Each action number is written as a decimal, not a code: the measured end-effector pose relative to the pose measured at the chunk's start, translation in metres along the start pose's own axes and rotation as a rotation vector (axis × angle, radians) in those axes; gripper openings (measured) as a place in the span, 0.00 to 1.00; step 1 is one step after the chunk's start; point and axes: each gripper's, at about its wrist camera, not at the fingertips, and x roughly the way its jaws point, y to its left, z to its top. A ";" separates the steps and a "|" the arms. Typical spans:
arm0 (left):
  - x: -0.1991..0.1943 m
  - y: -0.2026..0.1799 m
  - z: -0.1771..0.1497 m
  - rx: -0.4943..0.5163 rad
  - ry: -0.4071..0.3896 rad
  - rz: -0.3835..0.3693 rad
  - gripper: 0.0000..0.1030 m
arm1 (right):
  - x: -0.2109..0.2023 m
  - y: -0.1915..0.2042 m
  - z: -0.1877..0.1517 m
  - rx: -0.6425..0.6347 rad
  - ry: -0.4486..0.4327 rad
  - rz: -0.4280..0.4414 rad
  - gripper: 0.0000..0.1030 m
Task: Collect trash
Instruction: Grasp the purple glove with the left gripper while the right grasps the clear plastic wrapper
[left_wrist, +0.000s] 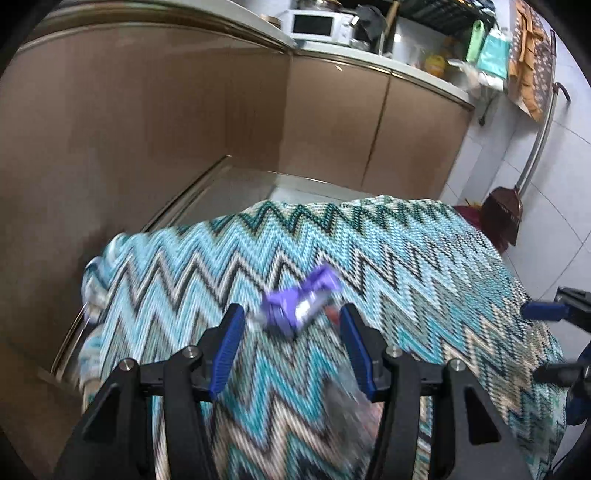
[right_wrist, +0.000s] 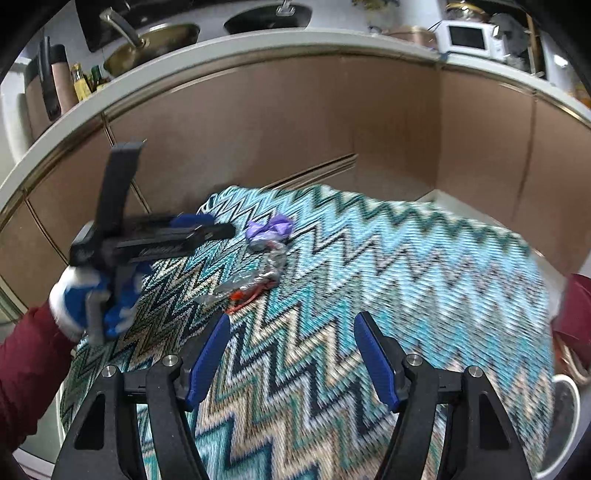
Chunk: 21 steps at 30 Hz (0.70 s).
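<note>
Purple wrapper (left_wrist: 297, 303) on zigzag cloth (left_wrist: 424, 258) — long axis slanting up-right — both claws (left_wrist: 291, 321) (right_wrist: 291, 332) released, empty.

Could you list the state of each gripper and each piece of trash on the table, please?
left gripper: open, empty.
right gripper: open, empty.
purple wrapper: crumpled, lying on the tablecloth.
silver wrapper: crumpled, lying near the purple one.

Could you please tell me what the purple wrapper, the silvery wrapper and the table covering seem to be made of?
Purple wrapper: probably thin plastic film, crumpled and slightly glossy, though blurred.
Silvery wrapper: apparently metallised foil or clear plastic, judging by its creased, reflective surface; the blur leaves it open.
Table covering: it looks like woven or knitted cloth, matte, with a stitched-looking zigzag pattern that drapes over the edge.
</note>
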 end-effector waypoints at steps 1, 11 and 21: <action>0.007 0.003 0.005 0.000 0.006 -0.028 0.50 | 0.007 0.000 0.002 0.002 0.007 0.010 0.65; 0.058 0.034 0.012 -0.151 0.117 -0.242 0.49 | 0.081 -0.001 0.022 0.050 0.056 0.087 0.58; 0.059 0.039 -0.005 -0.171 0.119 -0.220 0.27 | 0.126 0.002 0.021 0.099 0.100 0.111 0.25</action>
